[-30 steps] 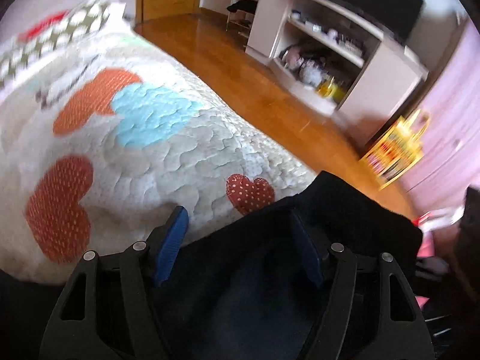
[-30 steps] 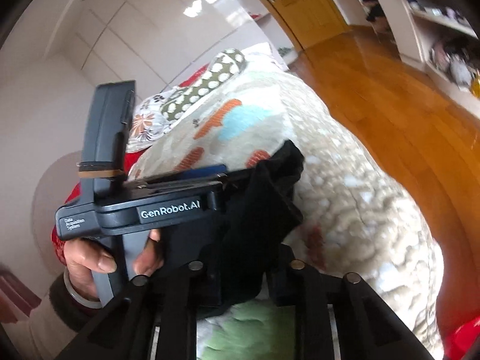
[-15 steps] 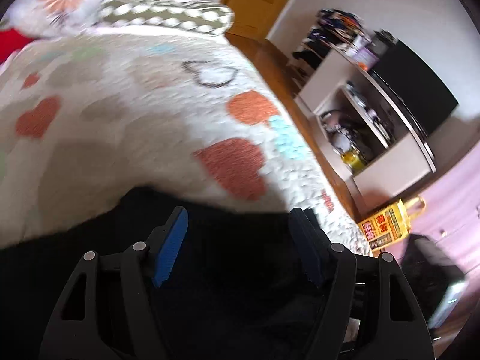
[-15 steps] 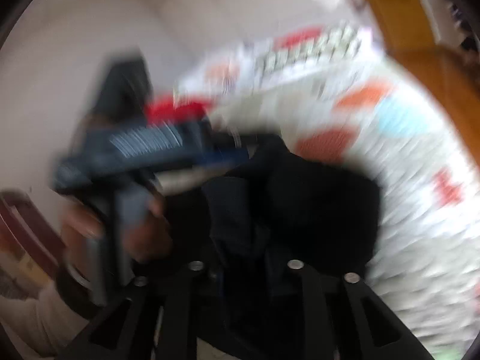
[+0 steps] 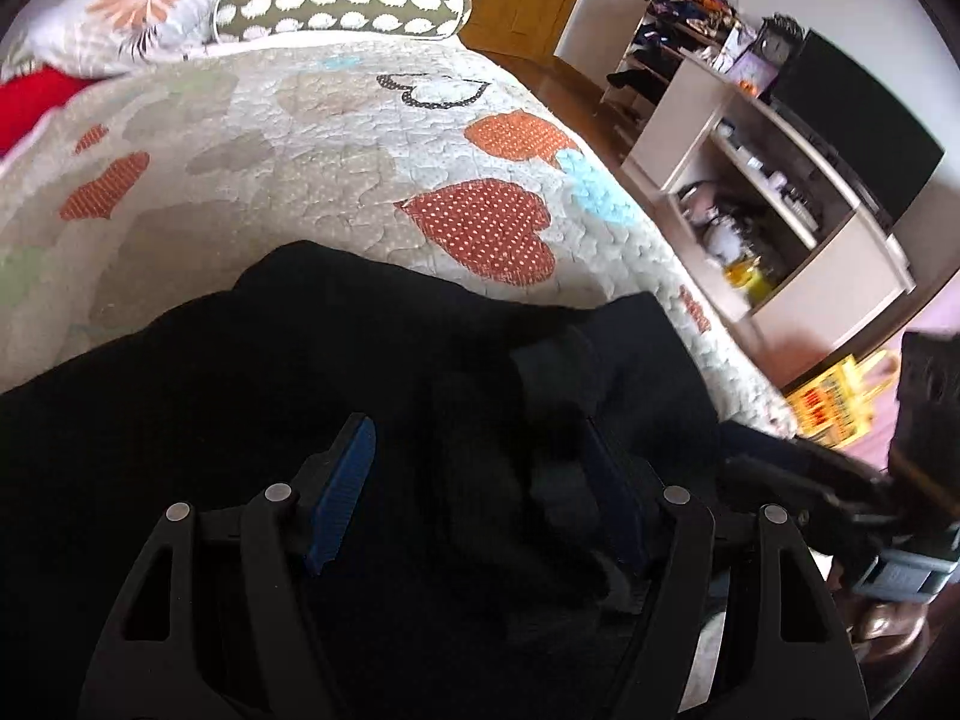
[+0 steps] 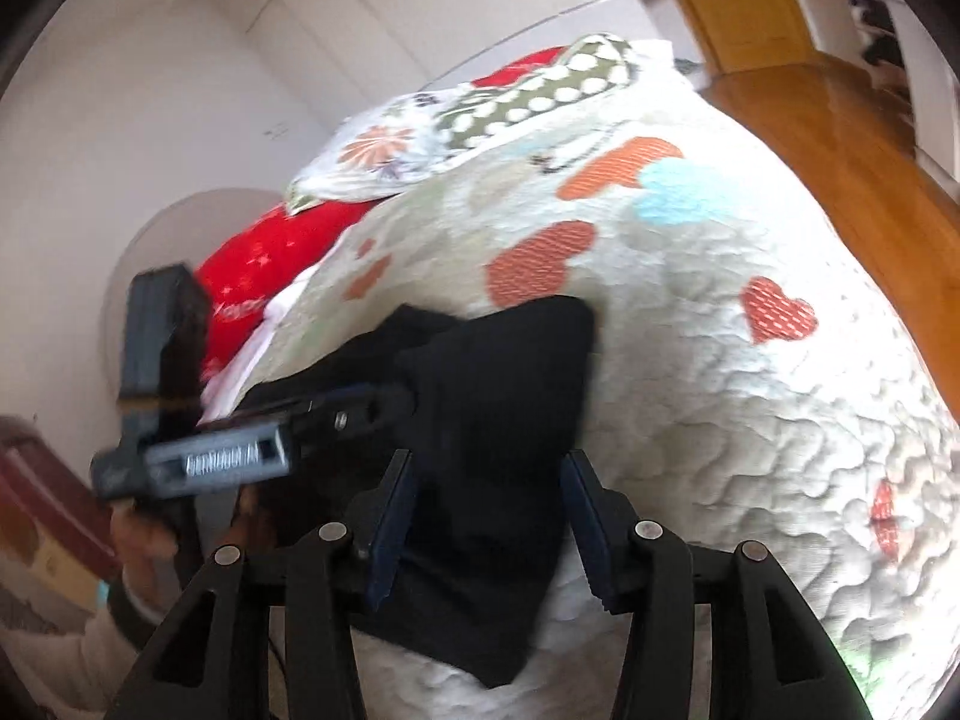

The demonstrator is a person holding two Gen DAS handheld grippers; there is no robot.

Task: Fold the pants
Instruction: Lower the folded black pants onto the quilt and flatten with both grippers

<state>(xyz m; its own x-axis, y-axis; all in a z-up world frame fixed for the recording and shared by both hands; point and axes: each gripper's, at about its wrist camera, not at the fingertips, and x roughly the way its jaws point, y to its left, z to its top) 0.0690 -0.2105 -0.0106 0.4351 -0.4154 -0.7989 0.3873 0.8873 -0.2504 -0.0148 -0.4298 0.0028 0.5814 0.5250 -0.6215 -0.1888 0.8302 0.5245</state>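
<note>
The black pants [image 5: 372,372] lie on the quilted heart-pattern bedspread [image 5: 336,138]. In the left wrist view my left gripper [image 5: 480,480] is open, its blue-padded fingers [image 5: 342,492] spread over the bunched black cloth. In the right wrist view the pants [image 6: 504,396] lie as a dark folded mass on the bed. My right gripper [image 6: 489,510] is open just above the cloth's near edge. The left gripper [image 6: 252,450] shows there at the left, held by a hand, its tips at the fabric.
Pillows [image 5: 336,9] and a red cushion [image 6: 270,264] lie at the head of the bed. A white shelf unit [image 5: 774,204] with a dark TV [image 5: 858,138] stands across the wooden floor [image 6: 840,138]. A yellow bag [image 5: 834,402] sits on the floor.
Both grippers carried the pants over the bed and laid them down. The right gripper, shut on the cloth before, has opened. The left camera now looks across the bed toward the pillows.
</note>
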